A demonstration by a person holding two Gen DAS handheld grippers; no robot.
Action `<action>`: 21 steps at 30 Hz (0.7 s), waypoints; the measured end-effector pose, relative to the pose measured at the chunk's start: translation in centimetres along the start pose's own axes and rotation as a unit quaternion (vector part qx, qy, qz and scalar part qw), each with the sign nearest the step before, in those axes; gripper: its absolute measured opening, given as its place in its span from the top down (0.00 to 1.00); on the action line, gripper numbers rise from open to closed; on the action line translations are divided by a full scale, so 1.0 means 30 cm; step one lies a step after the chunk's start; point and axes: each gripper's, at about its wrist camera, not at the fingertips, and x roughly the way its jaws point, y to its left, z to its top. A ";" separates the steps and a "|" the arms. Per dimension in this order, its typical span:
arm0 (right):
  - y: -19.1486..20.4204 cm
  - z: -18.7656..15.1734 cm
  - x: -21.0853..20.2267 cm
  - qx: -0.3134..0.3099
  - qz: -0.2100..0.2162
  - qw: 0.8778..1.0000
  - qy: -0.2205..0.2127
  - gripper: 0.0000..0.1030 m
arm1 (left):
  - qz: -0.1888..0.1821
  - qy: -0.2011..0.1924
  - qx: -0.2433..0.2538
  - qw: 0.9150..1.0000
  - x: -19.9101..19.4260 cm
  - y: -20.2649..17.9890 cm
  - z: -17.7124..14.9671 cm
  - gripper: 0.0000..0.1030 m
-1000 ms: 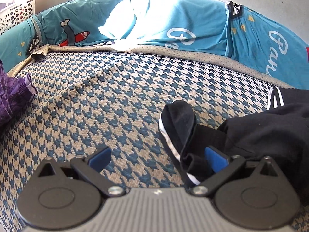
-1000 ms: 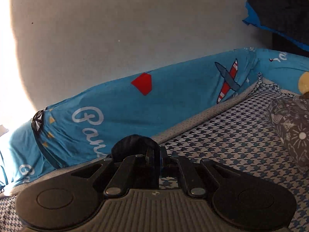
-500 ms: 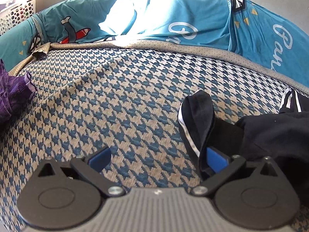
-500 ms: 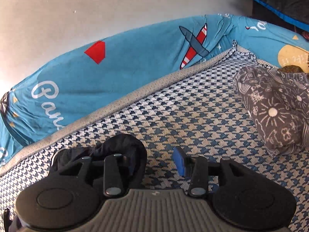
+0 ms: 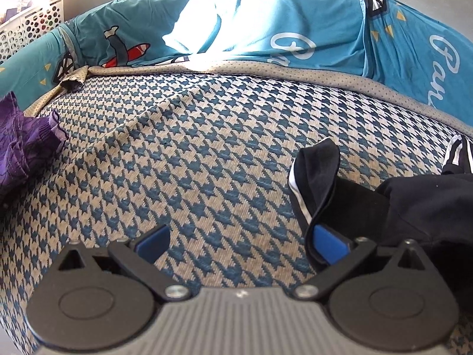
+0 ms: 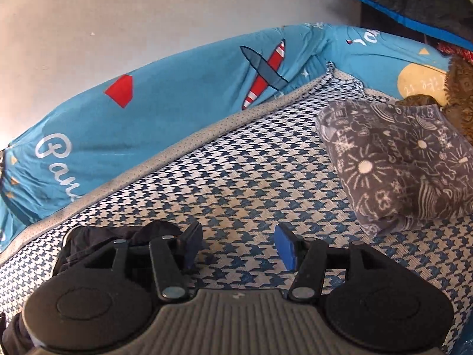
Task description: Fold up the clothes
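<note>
A black garment with white stripes lies crumpled on the houndstooth mattress at the right of the left wrist view. One fold of it leans over the right finger's blue pad. My left gripper stands wide open, with only mattress between its pads. In the right wrist view the same black garment lies bunched just behind the left finger. My right gripper has its jaws opening, with nothing between them, and the cloth lies outside the gap.
A teal printed bumper cushion runs along the mattress's far edge below a wall. A purple garment and a white perforated basket sit at the left. At the right lie a folded grey patterned cloth and something brown and fuzzy.
My right gripper, shut on the black cloth before, has opened, let it drop and swung right toward the grey cloth. The left gripper stays open, and the black fold has shifted slightly right.
</note>
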 end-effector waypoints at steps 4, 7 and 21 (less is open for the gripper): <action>0.073 -0.018 -0.031 -0.010 0.075 0.997 0.008 0.48 | 0.007 0.000 0.001 1.000 0.001 0.003 -0.001 0.00; 0.151 -0.054 -0.065 -0.034 0.124 0.992 0.012 0.48 | 0.007 0.007 0.006 1.000 0.006 -0.001 -0.008 0.00; 0.560 -0.263 -0.160 -0.246 0.315 0.917 0.007 0.48 | -0.016 0.019 0.007 1.000 0.001 0.024 -0.013 0.00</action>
